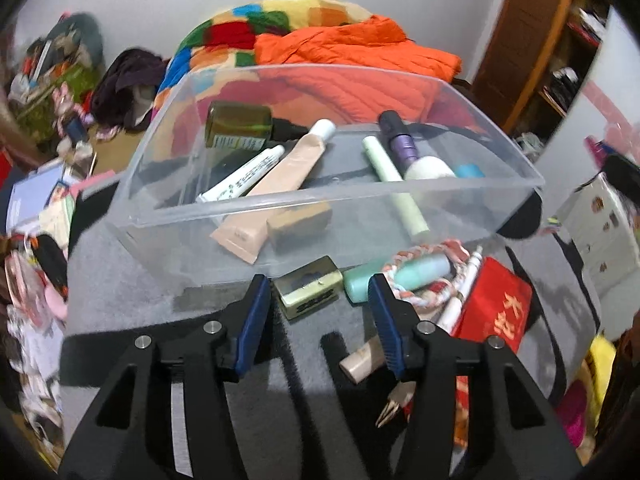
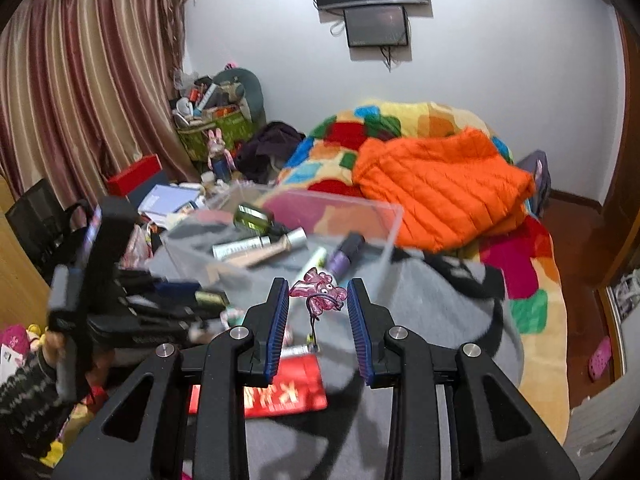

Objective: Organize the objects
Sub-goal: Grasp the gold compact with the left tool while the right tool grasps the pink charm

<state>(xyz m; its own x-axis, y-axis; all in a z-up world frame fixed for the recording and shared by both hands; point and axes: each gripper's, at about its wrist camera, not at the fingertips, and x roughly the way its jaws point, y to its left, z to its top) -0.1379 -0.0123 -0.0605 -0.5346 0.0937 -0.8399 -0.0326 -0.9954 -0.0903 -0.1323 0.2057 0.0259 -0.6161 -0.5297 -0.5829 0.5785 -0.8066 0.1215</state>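
Note:
A clear plastic bin [image 1: 400, 196] stands on a grey cloth and holds a dark green bottle [image 1: 236, 126], a white tube [image 1: 244, 174], a beige tube [image 1: 280, 184], a pale green stick [image 1: 394, 184] and a purple bottle [image 1: 400, 142]. My left gripper [image 1: 318, 292] is open just before the bin's near wall, with a small green box [image 1: 308, 286] between its fingertips. A teal bottle [image 1: 400, 276] lies to the right. My right gripper [image 2: 318, 294] is open with a pink charm [image 2: 318, 292] on a cord between its fingers, apparently in mid-air near the bin [image 2: 384, 232].
A red packet [image 1: 496, 308], a braided rope ring [image 1: 448, 280], a white pen [image 1: 460, 292] and a beige tube [image 1: 360, 360] lie on the cloth at the right. An orange jacket [image 2: 440, 184] and colourful blanket [image 2: 520, 264] lie behind. Clutter is on the left [image 1: 40, 208].

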